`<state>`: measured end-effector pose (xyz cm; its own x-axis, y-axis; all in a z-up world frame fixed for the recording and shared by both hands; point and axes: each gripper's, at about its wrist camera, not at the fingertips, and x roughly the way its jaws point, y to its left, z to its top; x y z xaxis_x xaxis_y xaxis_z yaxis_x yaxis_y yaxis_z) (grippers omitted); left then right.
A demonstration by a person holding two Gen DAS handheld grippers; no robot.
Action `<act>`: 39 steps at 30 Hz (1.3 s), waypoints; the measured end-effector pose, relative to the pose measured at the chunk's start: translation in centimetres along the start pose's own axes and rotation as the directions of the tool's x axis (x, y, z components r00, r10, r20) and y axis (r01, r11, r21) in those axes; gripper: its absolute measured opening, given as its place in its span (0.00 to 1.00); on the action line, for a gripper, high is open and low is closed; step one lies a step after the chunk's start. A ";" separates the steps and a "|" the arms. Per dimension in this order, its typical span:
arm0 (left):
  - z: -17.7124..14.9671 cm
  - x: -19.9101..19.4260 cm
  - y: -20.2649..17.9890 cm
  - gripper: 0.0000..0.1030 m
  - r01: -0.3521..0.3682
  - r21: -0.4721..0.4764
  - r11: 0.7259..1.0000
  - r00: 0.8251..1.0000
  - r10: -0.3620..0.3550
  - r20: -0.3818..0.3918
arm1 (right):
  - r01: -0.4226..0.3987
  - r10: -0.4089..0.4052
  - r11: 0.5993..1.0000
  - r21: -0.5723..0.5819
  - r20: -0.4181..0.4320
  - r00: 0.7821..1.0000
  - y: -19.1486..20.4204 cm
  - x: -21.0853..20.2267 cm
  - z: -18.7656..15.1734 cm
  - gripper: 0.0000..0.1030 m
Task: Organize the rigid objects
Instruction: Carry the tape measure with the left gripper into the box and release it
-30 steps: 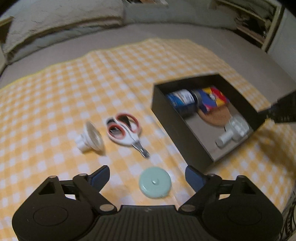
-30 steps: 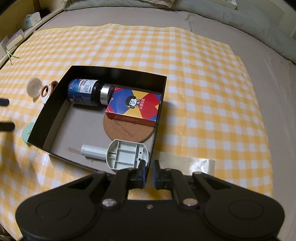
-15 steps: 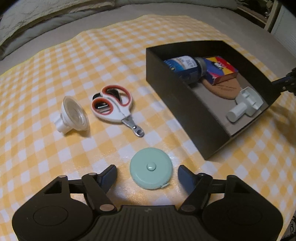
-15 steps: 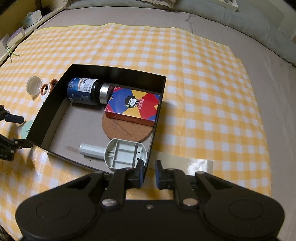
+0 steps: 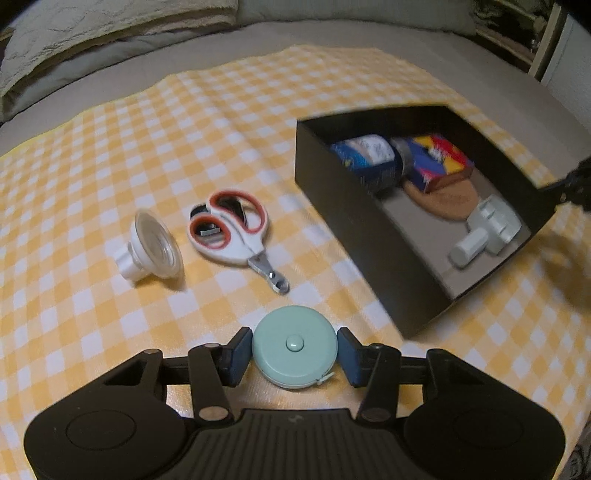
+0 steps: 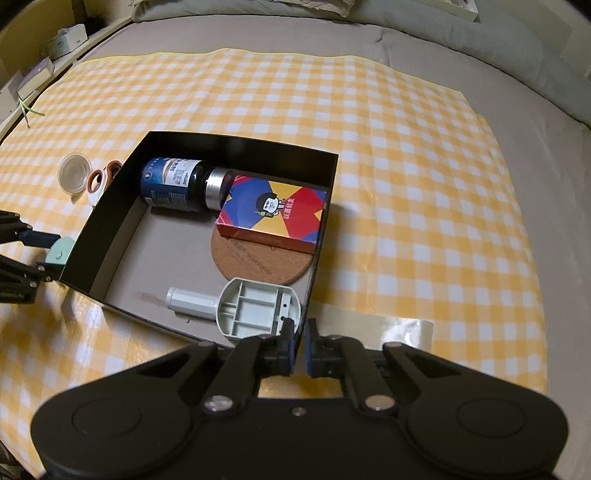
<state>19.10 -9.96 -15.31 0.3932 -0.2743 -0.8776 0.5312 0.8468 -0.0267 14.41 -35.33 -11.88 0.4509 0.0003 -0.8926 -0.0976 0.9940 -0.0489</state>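
A round mint-green tape measure [image 5: 294,347] lies on the yellow checked cloth between the blue pads of my left gripper [image 5: 294,343]. Its jaws are closing and both pads touch the case's sides. The same tape measure [image 6: 61,251] shows beside the black box [image 6: 107,210] in the right wrist view. My right gripper [image 6: 300,345] is shut on the box's near corner wall. Red-handled scissors [image 5: 229,232] and a white suction cup [image 5: 151,251] lie on the cloth left of the box.
The box holds a dark bottle [image 6: 177,184], a colourful card pack [image 6: 273,210], a cork coaster [image 6: 255,262] and a grey plastic part [image 6: 251,308]. A clear strip [image 6: 402,328] lies right of the box. Grey bedding and pillows [image 5: 110,33] surround the cloth.
My left gripper came down over the tape measure and its jaws narrowed until the pads met its sides. The right gripper stayed on the box corner.
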 end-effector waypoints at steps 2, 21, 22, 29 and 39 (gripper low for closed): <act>0.3 -0.7 0.0 0.49 0.008 -0.013 1.000 1.000 -0.008 0.019 | 0.001 -0.001 1.000 -0.002 0.000 1.000 0.0 0.0 0.0 0.05; 6.0 -7.5 -4.6 0.49 0.149 -0.007 0.989 0.967 -0.144 0.210 | 0.012 -0.012 1.000 -0.019 -0.001 1.000 0.1 -0.1 -0.2 0.06; 6.3 -7.2 -5.1 0.49 0.148 0.002 0.989 0.968 -0.145 0.203 | 0.012 -0.012 1.000 -0.020 0.000 1.000 0.1 -0.1 -0.2 0.06; 7.8 -3.1 -8.2 0.49 0.134 0.056 0.989 0.982 -0.140 0.123 | 0.004 -0.004 1.000 -0.022 0.001 1.000 0.1 -0.2 -0.2 0.06; 9.5 1.5 -9.4 0.49 0.120 0.037 0.992 0.990 -0.122 0.073 | 0.013 -0.013 1.000 -0.007 0.002 1.000 0.0 -0.2 0.0 0.06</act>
<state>21.85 -22.67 -11.82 0.3794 -0.4083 -0.8303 0.6015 0.7907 -0.1139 14.35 -35.31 -11.66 0.4540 -0.0120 -0.8909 -0.0984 0.9931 -0.0635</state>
